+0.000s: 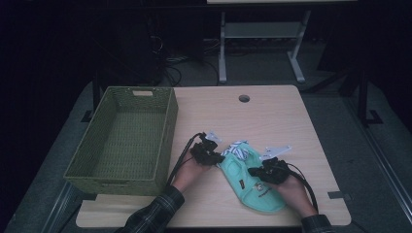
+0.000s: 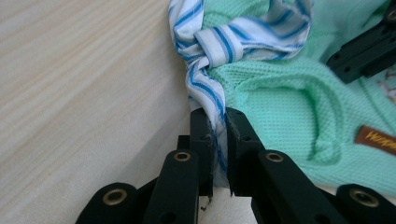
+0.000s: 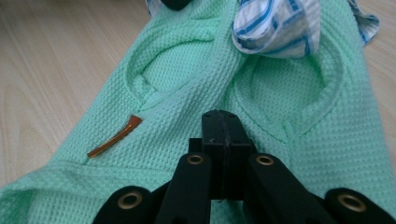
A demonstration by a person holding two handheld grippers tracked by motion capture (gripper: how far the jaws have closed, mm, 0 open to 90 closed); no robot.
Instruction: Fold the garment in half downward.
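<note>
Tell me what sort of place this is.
Probably a lab or workshop set up for recording, not a home. A plain wooden table with a cable hole stands on grey floor in a dark room, loose cables and a metal bench frame lie behind it, and a person works a green garment with handheld grippers.

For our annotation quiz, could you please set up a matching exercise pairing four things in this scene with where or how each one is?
Things:
1. green basket
2. mint garment
3. left gripper
4. right gripper

States:
A. jaws pressed together, over the mint knit
B. lying on the table between the two hands
C. shut on the striped cloth
D. at the table's left edge, nothing in it

Pairs: 1-D, 2-B, 3-C, 4-A
</note>
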